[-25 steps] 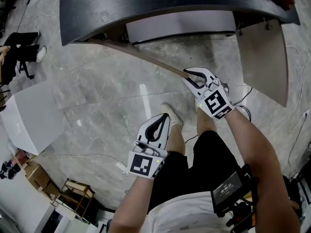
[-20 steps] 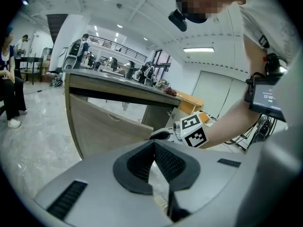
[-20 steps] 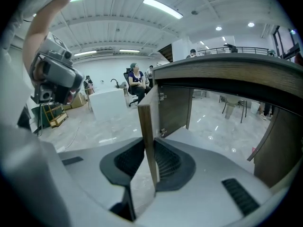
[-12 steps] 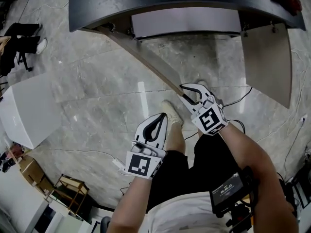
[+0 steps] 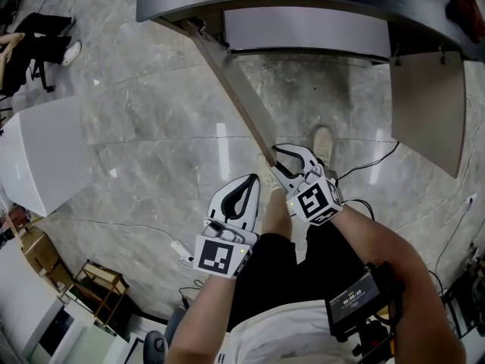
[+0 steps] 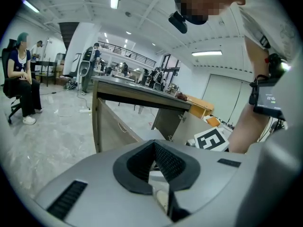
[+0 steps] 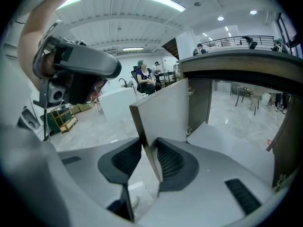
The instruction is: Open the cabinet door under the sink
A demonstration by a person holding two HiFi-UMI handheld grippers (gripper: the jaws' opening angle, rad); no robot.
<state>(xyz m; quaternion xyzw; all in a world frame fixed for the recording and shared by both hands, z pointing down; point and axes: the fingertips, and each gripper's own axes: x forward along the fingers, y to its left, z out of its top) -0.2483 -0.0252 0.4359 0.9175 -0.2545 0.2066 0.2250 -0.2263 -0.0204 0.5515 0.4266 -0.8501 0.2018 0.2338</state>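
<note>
Straddling the cabinet door (image 5: 232, 89) edge with right gripper (image 5: 287, 158) jaws just opening, unclamped. Clenching left gripper (image 5: 252, 183) empty over open floor (image 5: 151, 142); chest display (image 5: 354, 298) digits illegible.

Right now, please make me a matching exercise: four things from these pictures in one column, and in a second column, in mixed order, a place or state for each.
1. left gripper
2. right gripper
3. right cabinet door
4. white box

A. on the floor at the head view's left
B. jaws together, nothing between them
C. astride the left cabinet door's free edge
D. swung open, no gripper near it

Pairs: 1-B, 2-C, 3-D, 4-A. The right gripper's jaws have just been opening.
</note>
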